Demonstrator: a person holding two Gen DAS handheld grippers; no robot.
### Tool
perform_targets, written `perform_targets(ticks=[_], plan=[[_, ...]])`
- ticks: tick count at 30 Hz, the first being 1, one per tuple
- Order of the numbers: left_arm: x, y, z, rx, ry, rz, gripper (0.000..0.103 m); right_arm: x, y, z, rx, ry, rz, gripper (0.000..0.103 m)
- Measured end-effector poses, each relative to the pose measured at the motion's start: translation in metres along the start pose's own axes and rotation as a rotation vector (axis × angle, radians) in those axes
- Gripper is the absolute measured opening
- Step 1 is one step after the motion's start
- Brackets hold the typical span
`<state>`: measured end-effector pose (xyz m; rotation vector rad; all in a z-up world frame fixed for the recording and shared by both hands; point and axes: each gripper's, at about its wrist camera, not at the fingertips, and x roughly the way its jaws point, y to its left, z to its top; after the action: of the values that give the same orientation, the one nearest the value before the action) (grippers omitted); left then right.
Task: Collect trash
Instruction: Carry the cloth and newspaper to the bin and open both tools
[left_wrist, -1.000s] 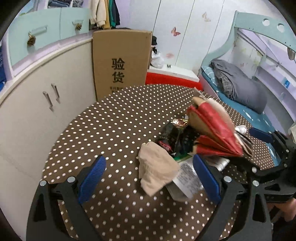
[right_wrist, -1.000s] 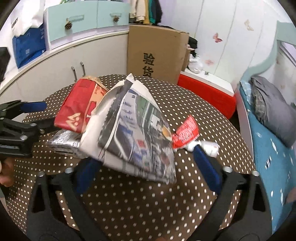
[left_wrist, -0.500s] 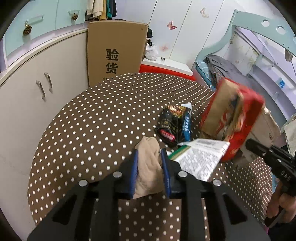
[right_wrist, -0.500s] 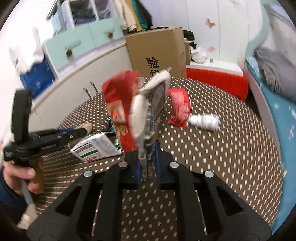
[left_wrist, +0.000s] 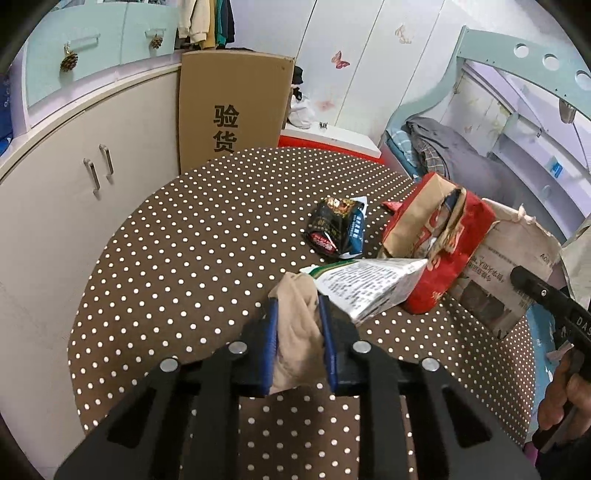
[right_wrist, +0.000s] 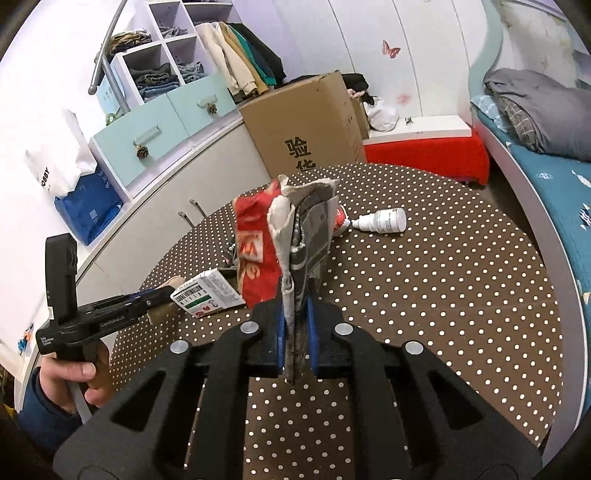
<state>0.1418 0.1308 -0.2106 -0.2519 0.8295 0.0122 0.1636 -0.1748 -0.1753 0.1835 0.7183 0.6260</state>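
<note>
My left gripper (left_wrist: 295, 314) is shut on a beige crumpled cloth (left_wrist: 295, 332) over the polka-dot table (left_wrist: 177, 258). My right gripper (right_wrist: 296, 314) is shut on a folded newspaper (right_wrist: 306, 229), held upright with a red paper bag (right_wrist: 255, 251) against it. In the left wrist view the red bag (left_wrist: 443, 243) and newspaper (left_wrist: 513, 266) hang at right, with a white printed box (left_wrist: 369, 284) beside my left fingers. A black snack wrapper (left_wrist: 332, 225) lies on the table. A white bottle (right_wrist: 380, 221) and a red wrapper (right_wrist: 340, 220) lie behind the newspaper.
A tall cardboard box (left_wrist: 232, 110) stands behind the table. Curved cabinets (left_wrist: 74, 184) run along the left. A bed (right_wrist: 546, 155) with grey bedding is on the right. A red-and-white low stand (right_wrist: 424, 147) sits past the table's far edge.
Both grippers closed: the left on the beige cloth, the right on the newspaper, and the right lifted the newspaper and red bag upright. The left gripper has risen slightly with the cloth.
</note>
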Motion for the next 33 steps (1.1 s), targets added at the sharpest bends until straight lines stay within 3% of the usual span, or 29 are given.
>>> perform_targets(ticks=[8,15,25,33], plan=[[-0.034,-0.015,0.004,0.010,-0.069,-0.010,0.020,-0.021,-0.011,0.004,0.017,-0.049,0.003,0.007],[-0.063,-0.048,0.017,0.050,-0.138,-0.067,0.020,-0.056,-0.022,0.011,0.044,-0.129,-0.007,0.007],[-0.080,-0.129,0.037,0.157,-0.197,-0.187,0.020,-0.125,-0.042,0.022,0.066,-0.256,-0.046,0.007],[-0.071,-0.222,0.039,0.268,-0.186,-0.341,0.020,-0.191,-0.092,0.009,0.167,-0.353,-0.165,0.007]])
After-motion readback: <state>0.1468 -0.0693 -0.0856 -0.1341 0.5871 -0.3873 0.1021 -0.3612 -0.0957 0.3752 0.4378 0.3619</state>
